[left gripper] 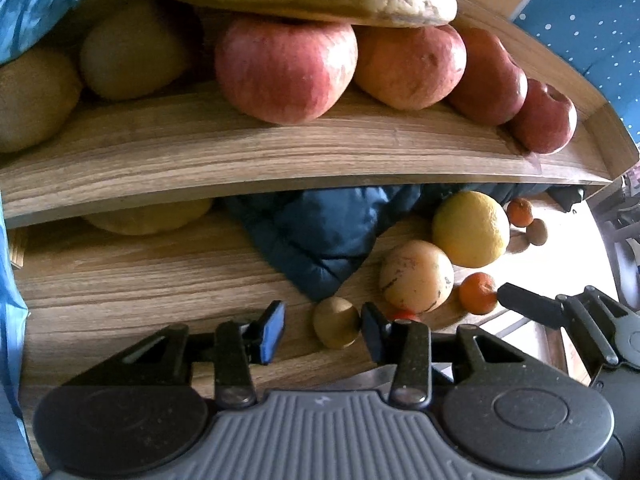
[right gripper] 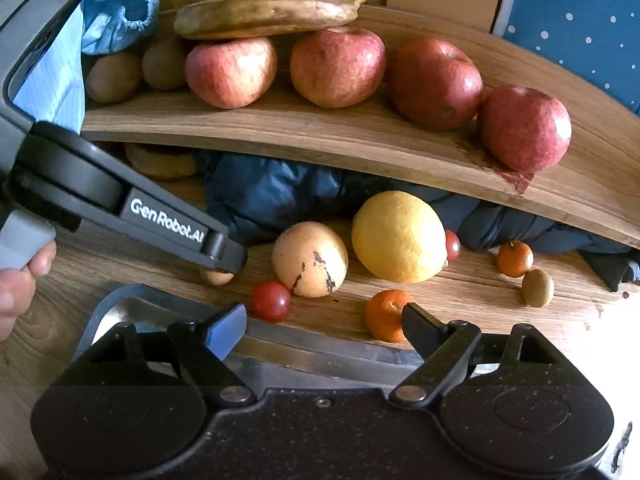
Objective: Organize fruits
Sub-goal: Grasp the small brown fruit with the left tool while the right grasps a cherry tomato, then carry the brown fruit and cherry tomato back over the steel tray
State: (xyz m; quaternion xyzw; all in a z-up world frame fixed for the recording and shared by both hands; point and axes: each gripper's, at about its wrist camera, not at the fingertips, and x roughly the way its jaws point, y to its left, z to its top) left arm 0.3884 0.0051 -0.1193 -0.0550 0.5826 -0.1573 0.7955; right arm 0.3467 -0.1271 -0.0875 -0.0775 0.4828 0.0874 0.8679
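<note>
While angled steeply down over the wooden tabletop [left gripper: 140, 280]: left gripper [left gripper: 324, 332] partly open, small kiwi [left gripper: 335, 322] between the fingers. Right-hand finger against the kiwi's side, left-hand finger clear of it, so no grip. Just beyond that right-hand finger, a pale blotched round fruit [left gripper: 416, 276]; farther on, a yellow citrus [left gripper: 470, 228].

Right gripper [right gripper: 324, 328] wide open and empty, above the rim of a metal tray [right gripper: 320, 342]. Just ahead of its left fingertip, a cherry tomato [right gripper: 270, 301]; at its right fingertip, a mandarin [right gripper: 386, 316], whether touching or not cannot be told. Far beyond both pairs of fingers, a raised wooden shelf [right gripper: 320, 136] with a row of red apples [right gripper: 338, 66] and bananas [right gripper: 268, 16] on top; under it, a dark blue padded cloth [right gripper: 260, 192].
</note>
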